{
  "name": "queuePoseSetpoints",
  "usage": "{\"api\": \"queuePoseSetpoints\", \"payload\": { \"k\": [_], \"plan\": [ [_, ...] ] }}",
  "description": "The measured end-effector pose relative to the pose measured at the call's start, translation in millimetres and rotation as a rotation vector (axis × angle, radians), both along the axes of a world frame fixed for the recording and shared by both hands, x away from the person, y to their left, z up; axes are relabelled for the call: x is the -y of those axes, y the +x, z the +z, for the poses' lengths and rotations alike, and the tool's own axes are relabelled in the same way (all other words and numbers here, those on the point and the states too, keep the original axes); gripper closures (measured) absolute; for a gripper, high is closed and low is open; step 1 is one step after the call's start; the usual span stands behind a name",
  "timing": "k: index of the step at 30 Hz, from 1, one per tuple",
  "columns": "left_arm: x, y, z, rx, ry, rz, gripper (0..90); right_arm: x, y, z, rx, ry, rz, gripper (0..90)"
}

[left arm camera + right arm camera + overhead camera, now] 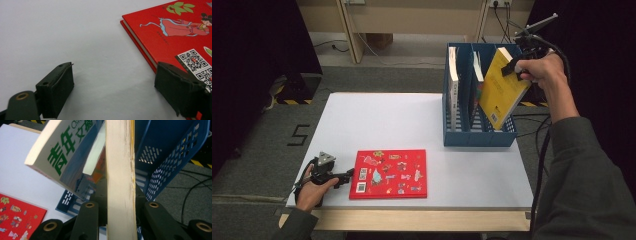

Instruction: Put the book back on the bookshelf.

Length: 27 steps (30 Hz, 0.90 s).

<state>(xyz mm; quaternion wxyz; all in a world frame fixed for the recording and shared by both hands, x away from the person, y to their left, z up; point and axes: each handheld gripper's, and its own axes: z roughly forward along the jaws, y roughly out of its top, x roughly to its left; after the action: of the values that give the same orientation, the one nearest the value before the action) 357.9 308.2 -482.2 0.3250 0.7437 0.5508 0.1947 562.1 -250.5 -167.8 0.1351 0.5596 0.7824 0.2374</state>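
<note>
A yellow book (501,90) hangs tilted over the right compartment of the blue file rack (479,138), its lower corner inside the rack. My right gripper (515,70) is shut on its upper edge. In the right gripper view the book's cream page edge (120,177) runs up between the jaws of my right gripper (121,216). A red picture book (389,174) lies flat near the table's front edge. My left gripper (347,178) rests on the table just left of it, open. In the left gripper view, my left gripper (114,82) stands with one jaw over the red book's (170,37) corner.
A white-spined book (453,85) stands in the rack's left compartment and another book (477,82) in the middle one. A book with green characters (62,152) leans nearby. The white table (387,125) has free room left of the rack. Cables lie on the floor at the right.
</note>
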Motion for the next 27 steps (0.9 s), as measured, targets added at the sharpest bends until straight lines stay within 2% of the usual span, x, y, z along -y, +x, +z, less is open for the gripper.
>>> {"api": "queuePoseSetpoints", "payload": {
  "k": [6,17,24,27],
  "plan": [
    [0.0,0.0,-0.2,0.002,0.000,0.001,14.6,-3.9,16.0,-11.1,-0.014,-0.042,-0.011,75.1],
    [0.1,0.1,-0.2,0.002,0.000,0.002,14.6,-15.2,44.0,-25.5,-0.024,-0.033,-0.044,74.8],
    [0.1,0.0,-0.2,0.002,0.000,0.002,14.6,-28.3,60.5,-25.5,-0.039,-0.064,-0.064,74.8],
    [0.1,0.0,-0.2,0.002,0.001,0.002,14.6,-33.3,66.0,-21.4,-0.019,-0.065,-0.080,74.6]
  ]
}}
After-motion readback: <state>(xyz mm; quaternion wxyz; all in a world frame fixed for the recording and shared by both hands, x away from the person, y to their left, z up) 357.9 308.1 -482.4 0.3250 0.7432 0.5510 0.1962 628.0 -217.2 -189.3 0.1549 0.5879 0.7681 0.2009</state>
